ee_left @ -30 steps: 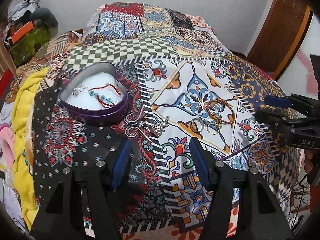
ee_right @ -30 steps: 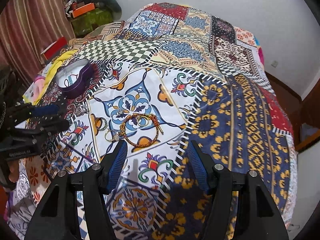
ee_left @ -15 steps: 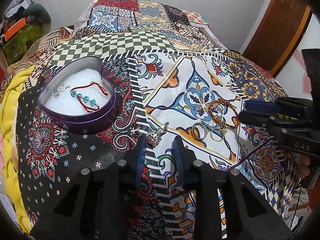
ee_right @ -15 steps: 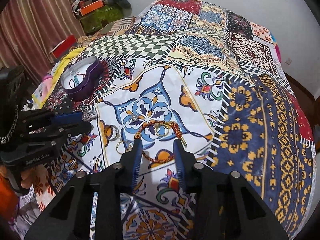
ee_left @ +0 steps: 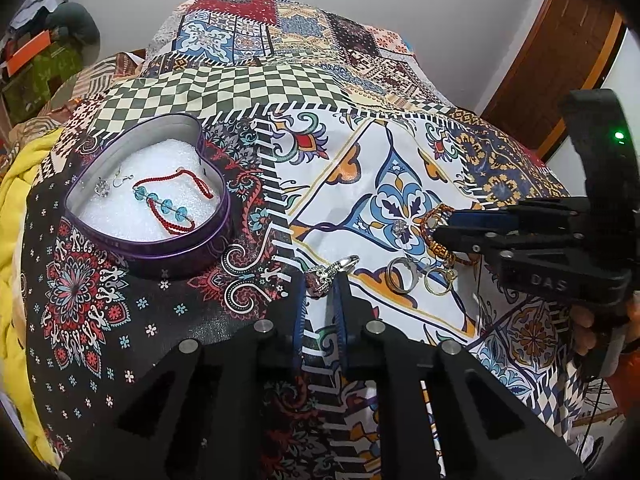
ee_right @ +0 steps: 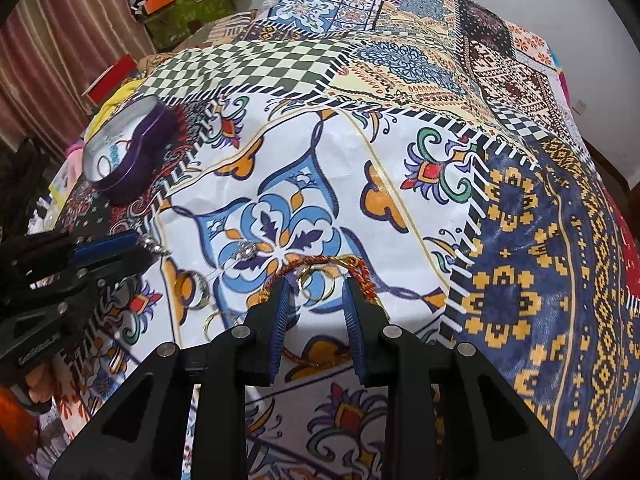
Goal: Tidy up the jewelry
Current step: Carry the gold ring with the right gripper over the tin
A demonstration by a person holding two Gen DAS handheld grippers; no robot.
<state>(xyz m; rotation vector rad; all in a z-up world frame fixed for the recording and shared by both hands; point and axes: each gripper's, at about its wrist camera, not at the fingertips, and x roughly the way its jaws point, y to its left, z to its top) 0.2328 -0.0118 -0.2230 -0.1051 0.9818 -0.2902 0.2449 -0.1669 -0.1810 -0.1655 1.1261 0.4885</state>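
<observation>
My left gripper (ee_left: pixel 320 292) has closed on a silver ornate ring (ee_left: pixel 330 272) lying on the patchwork bedspread, just right of the purple heart-shaped tin (ee_left: pixel 148 248). A red-and-blue bead bracelet (ee_left: pixel 172 204) and a silver earring (ee_left: pixel 104 188) rest on the tin's white padding. My right gripper (ee_right: pixel 316 300) is open but narrow; it straddles a gold ring (ee_right: pixel 316 284) and the near arc of the orange braided bracelet (ee_right: pixel 320 260). A crystal stud (ee_right: pixel 246 250), a silver ring (ee_right: pixel 200 292) and another gold ring (ee_right: pixel 218 320) lie to its left.
A yellow blanket (ee_left: pixel 24 200) hangs at the bed's left edge. Boxes and clutter (ee_left: pixel 28 52) sit beyond it, beside a curtain (ee_right: pixel 40 60). A wooden door (ee_left: pixel 560 40) stands at the right. A hand (ee_left: pixel 588 332) holds the right gripper's handle.
Both grippers moved forward and down to the bedspread while narrowing. The left fingers closed around the silver ornate ring. The right fingers came down around the gold ring and bracelet.
</observation>
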